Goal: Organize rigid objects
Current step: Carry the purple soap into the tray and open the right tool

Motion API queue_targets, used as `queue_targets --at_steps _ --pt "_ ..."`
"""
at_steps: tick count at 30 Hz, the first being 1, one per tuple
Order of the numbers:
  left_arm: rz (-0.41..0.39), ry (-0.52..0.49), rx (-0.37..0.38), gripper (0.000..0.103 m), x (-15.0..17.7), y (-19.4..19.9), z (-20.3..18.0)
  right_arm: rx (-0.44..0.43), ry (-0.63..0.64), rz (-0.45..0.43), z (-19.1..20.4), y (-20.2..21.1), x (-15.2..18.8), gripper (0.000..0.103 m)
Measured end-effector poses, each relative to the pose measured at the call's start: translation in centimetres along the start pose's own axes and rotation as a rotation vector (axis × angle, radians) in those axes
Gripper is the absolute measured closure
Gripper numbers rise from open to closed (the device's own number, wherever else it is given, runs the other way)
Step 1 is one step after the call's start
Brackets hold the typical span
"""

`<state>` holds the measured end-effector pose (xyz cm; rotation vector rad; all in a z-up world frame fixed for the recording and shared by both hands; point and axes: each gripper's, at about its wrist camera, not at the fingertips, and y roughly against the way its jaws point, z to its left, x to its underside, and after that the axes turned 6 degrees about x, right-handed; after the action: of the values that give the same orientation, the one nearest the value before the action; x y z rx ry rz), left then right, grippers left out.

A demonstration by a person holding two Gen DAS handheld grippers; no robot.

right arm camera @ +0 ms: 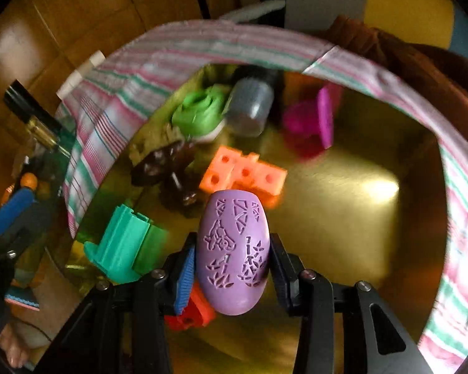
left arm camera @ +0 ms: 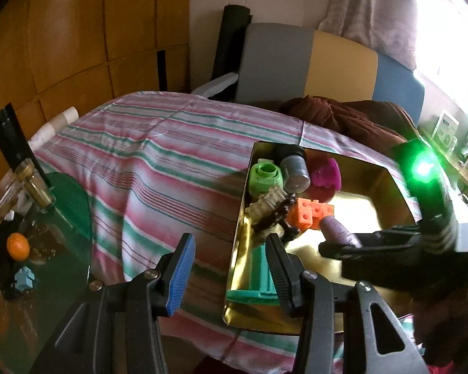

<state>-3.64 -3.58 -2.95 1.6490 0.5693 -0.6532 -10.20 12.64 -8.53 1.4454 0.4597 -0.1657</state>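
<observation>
Covering the table, a striped cloth [left arm camera: 140, 155] under a gold tray [left arm camera: 399, 193]; left fingers [left arm camera: 184, 268] spread, right fingers [right arm camera: 184, 277] pinching purple egg [right arm camera: 234, 249].

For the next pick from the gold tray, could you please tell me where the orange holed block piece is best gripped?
Grip the orange holed block piece across its two long flat sides, from above; it lies flat in the gold tray with clear space towards the right.

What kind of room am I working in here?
Probably a home living or dining room: a table under a striped cloth, a patchwork upholstered chair, wood wall panels and a curtained window.
</observation>
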Motion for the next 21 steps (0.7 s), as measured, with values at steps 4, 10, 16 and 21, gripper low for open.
queue_targets --at_steps 4,10,16,21 --pt "0.010 0.009 -0.006 0.056 0.2 -0.4 0.2 -0.029 -0.036 0.049 1.1 -1.6 -0.1 0.057" --pt "-0.002 0.013 -0.019 0.056 0.0 0.0 0.4 -0.122 -0.042 0.017 1.8 -1.0 0.5 0.056" --pt "-0.014 0.010 -0.019 0.056 0.0 0.6 0.4 -0.131 -0.055 -0.030 1.6 0.1 0.8 0.056" --pt "-0.024 0.000 -0.013 0.056 0.0 1.1 0.1 -0.121 -0.054 -0.072 2.0 1.2 0.8 0.051"
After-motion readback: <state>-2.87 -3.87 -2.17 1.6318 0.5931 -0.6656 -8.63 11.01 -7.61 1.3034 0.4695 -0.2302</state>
